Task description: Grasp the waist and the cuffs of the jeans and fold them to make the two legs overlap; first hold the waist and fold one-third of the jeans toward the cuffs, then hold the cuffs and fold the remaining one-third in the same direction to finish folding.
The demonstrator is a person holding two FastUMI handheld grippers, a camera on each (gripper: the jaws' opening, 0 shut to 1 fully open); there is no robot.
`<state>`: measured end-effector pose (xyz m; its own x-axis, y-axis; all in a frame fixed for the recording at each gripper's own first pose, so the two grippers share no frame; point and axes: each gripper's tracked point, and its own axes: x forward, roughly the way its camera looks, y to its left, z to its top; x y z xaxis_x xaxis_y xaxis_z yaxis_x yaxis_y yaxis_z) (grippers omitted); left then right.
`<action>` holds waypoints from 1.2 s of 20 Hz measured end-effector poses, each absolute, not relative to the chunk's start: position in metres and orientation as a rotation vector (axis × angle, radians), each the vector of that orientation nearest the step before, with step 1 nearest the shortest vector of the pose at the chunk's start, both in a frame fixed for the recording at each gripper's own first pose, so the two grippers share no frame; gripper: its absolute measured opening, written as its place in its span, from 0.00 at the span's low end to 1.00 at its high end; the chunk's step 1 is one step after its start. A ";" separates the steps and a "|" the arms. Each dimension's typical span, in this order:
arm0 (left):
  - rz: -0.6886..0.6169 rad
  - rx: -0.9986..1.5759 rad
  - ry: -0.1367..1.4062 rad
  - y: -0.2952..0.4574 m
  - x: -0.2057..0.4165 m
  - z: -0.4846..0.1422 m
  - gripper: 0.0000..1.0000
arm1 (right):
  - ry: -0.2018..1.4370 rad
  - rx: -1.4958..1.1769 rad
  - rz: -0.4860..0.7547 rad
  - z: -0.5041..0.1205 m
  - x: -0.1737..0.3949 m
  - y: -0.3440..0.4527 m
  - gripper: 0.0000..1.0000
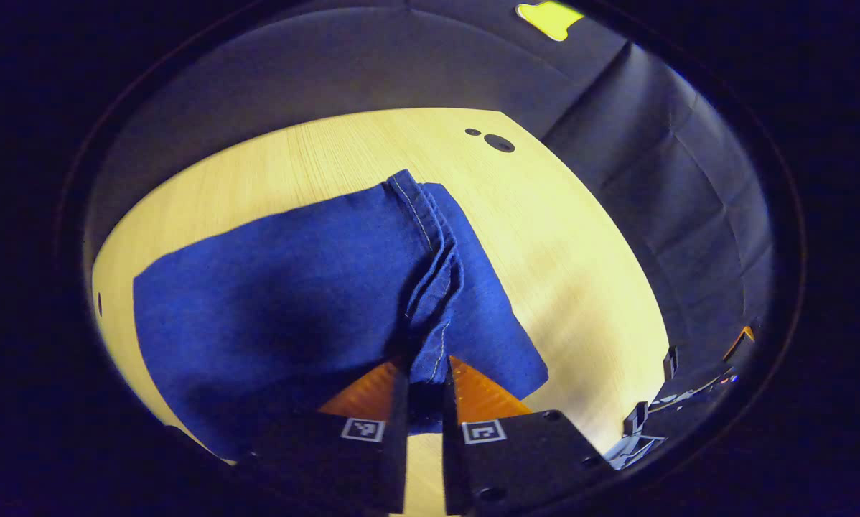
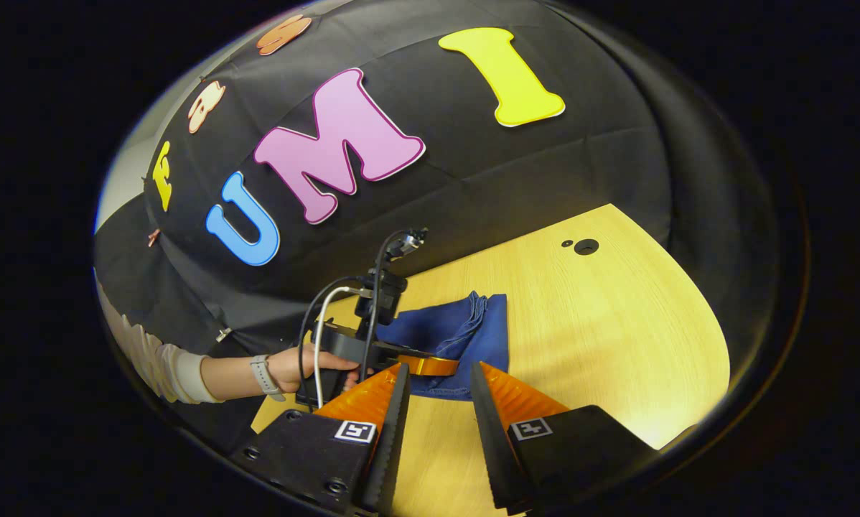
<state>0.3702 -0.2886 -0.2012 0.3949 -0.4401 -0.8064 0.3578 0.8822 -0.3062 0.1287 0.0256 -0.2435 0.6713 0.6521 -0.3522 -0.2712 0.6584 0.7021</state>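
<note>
Two round dark holes [image 1: 493, 141] sit near the far edge of the pale wood-grain table [image 1: 559, 237], one small, one larger, and I can see them from my right side too. Black cloth wall [image 1: 660, 187] hangs in soft folds behind the table, wrapping round the back and side of the booth.

Down on the wood lie the dark blue denim jeans [image 1: 293, 301], folded into a compact block, flat to one side, with a stitched seam edge bunched into a ridge running straight toward me. My left gripper [image 1: 424, 402] is nearly closed, both fingers pinching that bunched seam edge at the near end of the jeans, cloth caught right in the narrow slot between them.

My right gripper [image 2: 438, 402] hangs above bare table, fingers spread apart, nothing between them but wood. Looking along it, I see the jeans beyond the fingertips, well apart from them, and my left hand [image 2: 308, 368] with a wristband and a light sleeve [image 2: 159, 366], gripping the other tool at the edge of the denim, cables looping up from it.
</note>
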 end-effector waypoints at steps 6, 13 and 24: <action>-0.493 -0.143 0.846 -0.296 0.334 -0.104 0.95 | 0.604 0.679 0.593 -0.225 0.126 0.021 0.53; -0.273 -0.139 0.293 -0.156 0.168 0.094 0.95 | 0.378 0.471 0.459 -0.146 0.086 -0.009 0.53; -0.097 -0.116 0.024 -0.108 -0.075 0.178 0.95 | 0.101 0.331 0.445 0.010 -0.051 -0.009 0.70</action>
